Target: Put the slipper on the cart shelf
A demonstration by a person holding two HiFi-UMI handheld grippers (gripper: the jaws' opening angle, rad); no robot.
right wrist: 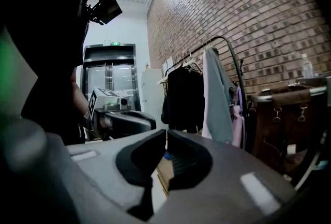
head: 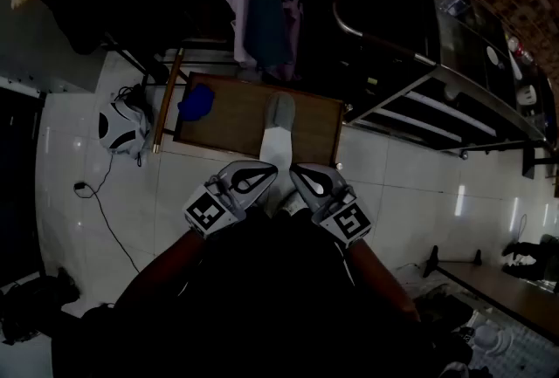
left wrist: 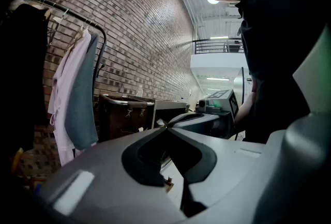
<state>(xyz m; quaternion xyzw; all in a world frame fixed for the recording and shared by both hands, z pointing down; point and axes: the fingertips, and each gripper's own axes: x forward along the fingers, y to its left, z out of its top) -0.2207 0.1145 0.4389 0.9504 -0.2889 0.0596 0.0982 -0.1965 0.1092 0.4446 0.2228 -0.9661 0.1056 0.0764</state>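
White tile floor [head: 393, 180], brick wall [left wrist: 145, 36]; cart [head: 419, 62] upper right. Slipper [head: 278, 134] on brown mat [head: 223, 119], frame centre, long axis vertical, grey end up. Left gripper [head: 265, 173] and right gripper [head: 300, 173]: jaws pressed together, empty.

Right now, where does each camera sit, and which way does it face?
Head view: on the head, looking down at the slipper; forearms show.
Left gripper view: on left gripper, facing the cart; torso shows.
Right gripper view: on right gripper, facing hanging clothes; torso shows.
Both gripper views share the brick wall.
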